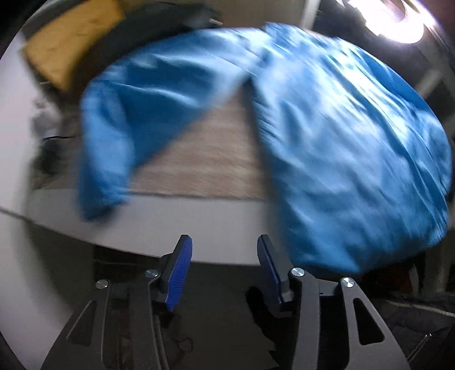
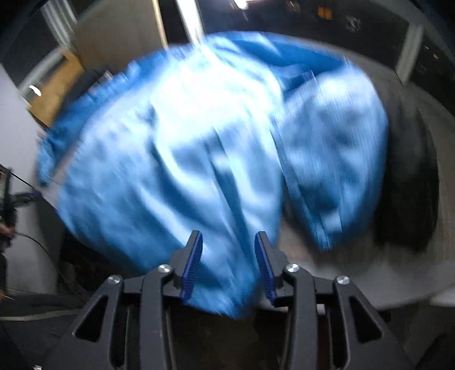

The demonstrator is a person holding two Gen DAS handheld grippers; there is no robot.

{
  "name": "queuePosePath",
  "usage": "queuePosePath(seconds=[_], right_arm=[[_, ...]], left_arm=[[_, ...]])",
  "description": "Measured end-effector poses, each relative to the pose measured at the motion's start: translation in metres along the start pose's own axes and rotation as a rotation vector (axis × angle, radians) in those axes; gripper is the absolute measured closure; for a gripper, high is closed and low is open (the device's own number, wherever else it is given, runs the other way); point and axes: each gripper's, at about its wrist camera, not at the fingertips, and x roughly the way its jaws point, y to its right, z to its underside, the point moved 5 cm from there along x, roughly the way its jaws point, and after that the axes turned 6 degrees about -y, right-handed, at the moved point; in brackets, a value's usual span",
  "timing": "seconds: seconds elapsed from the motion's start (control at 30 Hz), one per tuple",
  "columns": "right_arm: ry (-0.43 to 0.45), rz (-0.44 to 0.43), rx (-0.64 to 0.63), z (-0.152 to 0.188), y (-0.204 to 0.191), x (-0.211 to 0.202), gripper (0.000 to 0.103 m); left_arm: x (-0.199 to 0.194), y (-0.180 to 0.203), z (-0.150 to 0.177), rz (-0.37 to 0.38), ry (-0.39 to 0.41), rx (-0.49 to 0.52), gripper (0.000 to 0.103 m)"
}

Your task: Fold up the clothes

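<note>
A blue long-sleeved garment (image 1: 341, 142) lies spread over a wood-topped table (image 1: 204, 153), motion-blurred. One sleeve (image 1: 105, 142) runs down to the table's white front edge. My left gripper (image 1: 224, 240) hovers above that edge, open, with nothing between its blue pads; the garment's hem hangs just right of its right finger. In the right wrist view the same garment (image 2: 184, 156) fills the frame. My right gripper (image 2: 229, 236) stands open over the hem, which hangs over the table edge; blue cloth shows in the gap, and the pads are not pressing on it.
A yellow cushion (image 1: 71, 37) and a dark item lie at the table's far left corner. A dark cloth (image 2: 406, 185) lies right of the garment. Dark floor shows below the table edge. A bright lamp (image 1: 398, 20) glares at top right.
</note>
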Motion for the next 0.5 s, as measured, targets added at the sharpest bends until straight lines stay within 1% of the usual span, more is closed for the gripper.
queuePosePath(seconds=[0.03, 0.07, 0.1, 0.13, 0.2, 0.23, 0.33, 0.47, 0.5], right_arm=[[0.034, -0.03, -0.012, -0.015, -0.005, -0.012, 0.053], [0.05, -0.042, -0.029, -0.028, -0.012, -0.017, 0.052], [0.064, -0.05, -0.047, -0.04, -0.019, -0.022, 0.052], [0.077, -0.058, -0.065, -0.052, -0.027, -0.026, 0.052], [0.103, -0.074, -0.1, -0.077, -0.042, -0.035, 0.051], [0.117, -0.082, -0.118, -0.089, -0.05, -0.04, 0.05], [0.138, -0.106, -0.15, -0.137, -0.095, -0.035, 0.049], [0.163, -0.139, -0.187, -0.182, -0.16, -0.016, 0.044], [0.163, -0.142, -0.187, -0.192, -0.174, -0.008, 0.042]], left_arm=[[-0.006, -0.016, -0.002, -0.032, 0.015, -0.024, 0.052], [-0.012, -0.034, -0.004, -0.065, 0.028, -0.047, 0.049], [-0.015, -0.049, -0.007, -0.091, 0.038, -0.069, 0.044], [-0.015, -0.061, -0.012, -0.109, 0.044, -0.089, 0.042], [-0.011, -0.081, -0.022, -0.119, 0.055, -0.118, 0.041], [-0.007, -0.087, -0.028, -0.12, 0.057, -0.125, 0.038], [0.02, -0.093, -0.048, -0.121, 0.039, -0.107, 0.035], [0.07, -0.091, -0.074, -0.109, -0.018, -0.024, 0.035], [0.081, -0.094, -0.079, -0.104, -0.033, -0.004, 0.043]])
